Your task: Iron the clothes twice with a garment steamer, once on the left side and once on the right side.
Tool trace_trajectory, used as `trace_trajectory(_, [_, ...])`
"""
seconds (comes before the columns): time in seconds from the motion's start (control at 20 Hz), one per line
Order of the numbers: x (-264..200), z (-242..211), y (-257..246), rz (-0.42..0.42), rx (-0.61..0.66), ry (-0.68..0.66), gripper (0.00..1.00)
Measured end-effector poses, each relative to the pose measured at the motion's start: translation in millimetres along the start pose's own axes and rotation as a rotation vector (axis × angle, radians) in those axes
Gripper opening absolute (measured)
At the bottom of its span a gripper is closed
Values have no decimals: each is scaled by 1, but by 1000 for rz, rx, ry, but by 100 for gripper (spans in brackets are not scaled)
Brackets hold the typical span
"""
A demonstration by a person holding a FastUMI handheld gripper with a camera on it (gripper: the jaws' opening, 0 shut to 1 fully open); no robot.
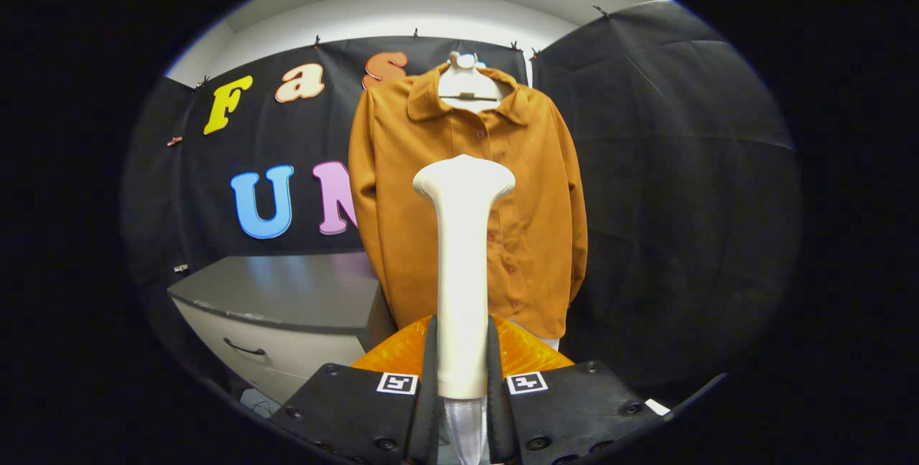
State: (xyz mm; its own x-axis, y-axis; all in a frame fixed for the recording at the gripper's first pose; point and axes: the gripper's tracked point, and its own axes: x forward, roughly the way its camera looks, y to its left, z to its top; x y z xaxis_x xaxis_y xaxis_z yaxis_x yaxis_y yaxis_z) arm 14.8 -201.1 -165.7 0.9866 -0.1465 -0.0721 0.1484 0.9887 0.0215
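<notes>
A white garment steamer (463, 257) stands upright between my fingers, its wide head at the top and a clear tip at the bottom. My gripper (462, 379) is shut on the steamer's handle, with both fingers pressing its sides. Beyond the steamer hangs a brown button-up shirt (538, 185) on a white hanger (465, 85), against the black booth wall. The steamer head is level with the shirt's chest, near the button line, and I cannot tell whether it touches the cloth. The steamer hides the middle of the shirt.
A grey cabinet (287, 307) with a drawer handle stands left of the shirt, below the wall. An orange translucent object (524, 350) lies just beyond my fingers, under the shirt's hem. Black cloth wall (682, 163) closes the right side.
</notes>
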Motion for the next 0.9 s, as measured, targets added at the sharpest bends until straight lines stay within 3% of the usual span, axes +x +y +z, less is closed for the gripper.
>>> trace_trajectory(0.4, [2,114,10,36,-8,-190,30])
trace_trajectory(0.9, [59,156,-40,-5,-7,-257,30])
